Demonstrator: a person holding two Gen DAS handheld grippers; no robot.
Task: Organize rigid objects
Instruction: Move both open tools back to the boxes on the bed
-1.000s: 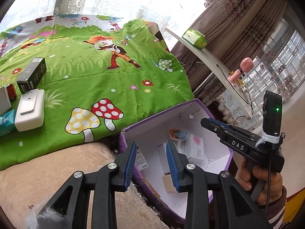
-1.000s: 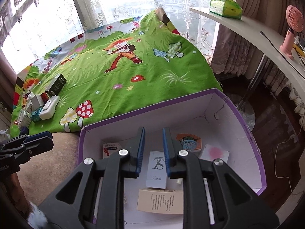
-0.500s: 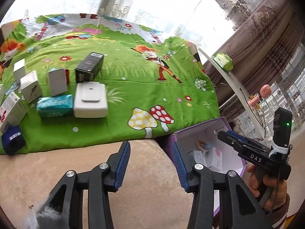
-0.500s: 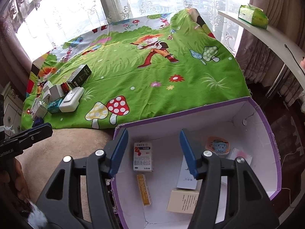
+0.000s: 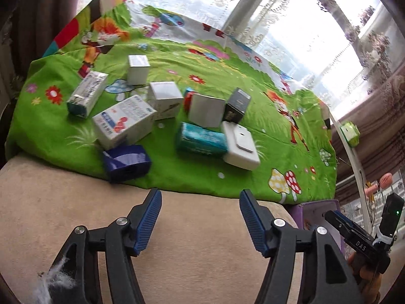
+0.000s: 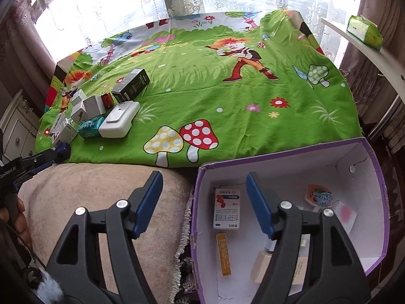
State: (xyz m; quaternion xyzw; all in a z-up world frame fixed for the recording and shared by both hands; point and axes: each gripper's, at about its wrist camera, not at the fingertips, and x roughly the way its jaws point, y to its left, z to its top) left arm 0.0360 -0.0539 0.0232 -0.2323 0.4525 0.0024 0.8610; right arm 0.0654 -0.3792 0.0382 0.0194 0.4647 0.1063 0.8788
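Printed cotton-like cloth (image 6: 202,96), plush beige blanket (image 5: 177,240), matt cardboard box (image 6: 374,202).

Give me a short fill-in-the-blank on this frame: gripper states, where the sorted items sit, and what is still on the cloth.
1. Both the left hand-held gripper and the right hand-held gripper are ____.
2. The sorted packets lie inside the ____-rimmed box.
3. The unsorted boxes sit on the green cartoon cloth, among them a dark ____ box nearest the edge.

Missing words: open; purple; blue

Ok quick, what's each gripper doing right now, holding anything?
Left gripper: open, empty, above the beige cushion.
Right gripper: open, empty, at the purple box edge.
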